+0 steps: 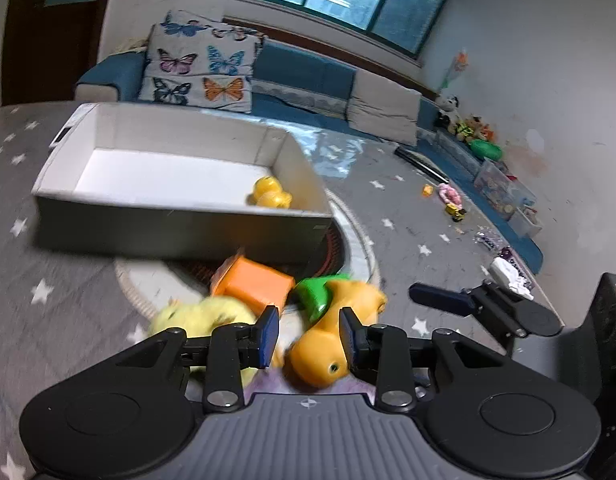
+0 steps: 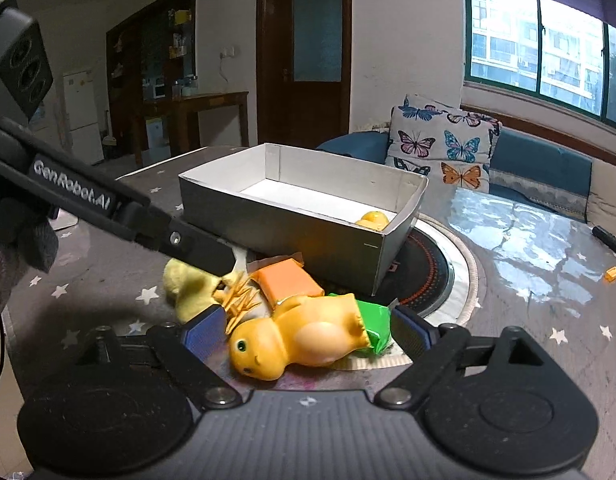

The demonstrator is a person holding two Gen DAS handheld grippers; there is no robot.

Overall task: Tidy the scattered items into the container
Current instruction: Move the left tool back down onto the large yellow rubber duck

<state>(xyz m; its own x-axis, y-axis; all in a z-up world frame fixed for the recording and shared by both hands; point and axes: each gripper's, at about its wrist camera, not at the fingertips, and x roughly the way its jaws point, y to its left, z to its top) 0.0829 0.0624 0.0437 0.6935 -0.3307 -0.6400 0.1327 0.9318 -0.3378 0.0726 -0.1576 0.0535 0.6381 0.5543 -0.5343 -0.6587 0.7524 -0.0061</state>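
Both grippers are down low over the toy pile on the grey star-print mat. The left gripper has its jaws part-way open, nothing between the pads; the orange dinosaur toy lies just beyond them, brushing up against the right-hand pad, though the picture is too blurred to say it is touching. At 10 o'clock of those jaws sits the yellow plush chick, and at 12 o'clock the orange block, with a green piece tucked against the dinosaur toy's far end.

Over on the other camera, the right gripper has its jaws wide, and the dinosaur toy lies on its side squarely between the two blue pads, head toward 8 o'clock, clear of both pads. The green piece wraps its lower end at 3 o'clock. The orange block is just behind at 12 o'clock, the plush chick at 10 o'clock, partly hidden under the left gripper's black arm crossing in from the upper left.

Beyond the pile stands the grey cardboard box, open-topped and resting partly on a round woven mat. Inside, in its near right corner, a small yellow duck is already sitting. Behind it all, a blue sofa with a butterfly cushion.
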